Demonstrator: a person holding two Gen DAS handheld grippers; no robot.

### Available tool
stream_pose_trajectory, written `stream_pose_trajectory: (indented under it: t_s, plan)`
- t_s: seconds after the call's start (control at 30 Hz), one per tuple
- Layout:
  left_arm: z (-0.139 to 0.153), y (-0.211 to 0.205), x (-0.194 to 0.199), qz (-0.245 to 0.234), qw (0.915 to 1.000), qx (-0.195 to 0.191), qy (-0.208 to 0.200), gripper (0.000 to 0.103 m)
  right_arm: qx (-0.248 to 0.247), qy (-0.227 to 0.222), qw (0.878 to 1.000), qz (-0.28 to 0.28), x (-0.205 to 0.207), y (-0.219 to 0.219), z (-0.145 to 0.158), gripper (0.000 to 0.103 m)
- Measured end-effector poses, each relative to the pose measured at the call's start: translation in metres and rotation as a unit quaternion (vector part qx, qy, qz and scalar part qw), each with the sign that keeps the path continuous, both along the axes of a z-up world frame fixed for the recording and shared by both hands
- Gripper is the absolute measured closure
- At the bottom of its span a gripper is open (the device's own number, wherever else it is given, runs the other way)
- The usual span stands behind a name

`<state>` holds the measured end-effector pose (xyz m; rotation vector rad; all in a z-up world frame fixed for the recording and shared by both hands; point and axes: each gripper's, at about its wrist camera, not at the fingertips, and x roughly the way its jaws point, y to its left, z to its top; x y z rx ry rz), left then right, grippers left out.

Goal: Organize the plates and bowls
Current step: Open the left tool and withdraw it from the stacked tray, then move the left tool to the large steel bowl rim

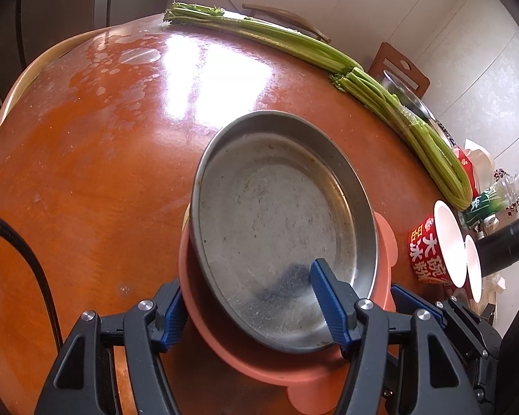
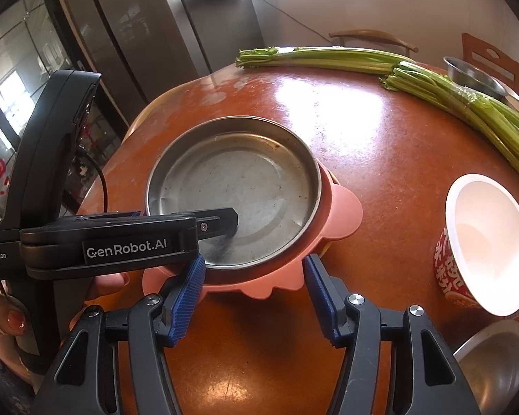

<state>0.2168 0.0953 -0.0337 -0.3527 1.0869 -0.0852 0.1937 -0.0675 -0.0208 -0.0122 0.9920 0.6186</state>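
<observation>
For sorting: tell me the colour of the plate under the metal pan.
Salmon pink plate, clearest in the right wrist view.

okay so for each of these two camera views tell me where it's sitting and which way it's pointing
Left wrist: rides the left hand-held gripper, facing across the metal plate nested in the pink bowl; blue fingers straddle the plate's rim.
Right wrist: rides the right hand-held gripper, open, facing the same stack; the left hand-held gripper enters from the left.
Shared: plate, bowl, celery, red paper cup, table.

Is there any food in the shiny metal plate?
No, the metal plate sitting on the pink plate holds no food; only the tip of the left gripper reaches over its rim.
</observation>
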Motion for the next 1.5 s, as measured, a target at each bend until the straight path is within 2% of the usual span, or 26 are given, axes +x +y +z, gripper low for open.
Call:
stream_pose_trajectory:
  t_s: [0.1,0.17,0.4,0.53,0.73,0.83,1.5]
  plan:
    - [0.0,0.002,0.002,0.006,1.0,-0.004,-0.003,0.037,-0.004,-0.006,1.0,-0.001,0.001,-0.001,0.002,0.041]
    - [0.005,0.006,-0.001,0.015,0.9998,0.006,-0.011,0.037,-0.011,-0.017,1.0,-0.007,0.0,-0.004,0.005,0.041]
    - [0.03,0.031,-0.023,0.064,0.9963,0.029,-0.05,0.037,-0.011,-0.042,0.999,-0.028,-0.007,-0.018,0.019,0.041]
    - [0.045,0.032,-0.037,0.069,0.9945,0.037,-0.07,0.037,-0.006,-0.051,0.998,-0.039,-0.012,-0.027,0.027,0.04]
    - [0.062,0.01,-0.045,0.053,0.9936,0.043,-0.091,0.037,0.0,-0.064,0.997,-0.05,-0.021,-0.045,0.039,0.04]
    - [0.069,-0.005,-0.053,0.04,0.9931,0.045,-0.1,0.037,0.003,-0.078,0.995,-0.066,-0.027,-0.061,0.047,0.034]
    - [0.084,-0.106,-0.077,-0.053,0.9905,0.054,-0.115,0.036,0.008,-0.122,0.982,-0.141,-0.053,-0.151,0.075,0.029]
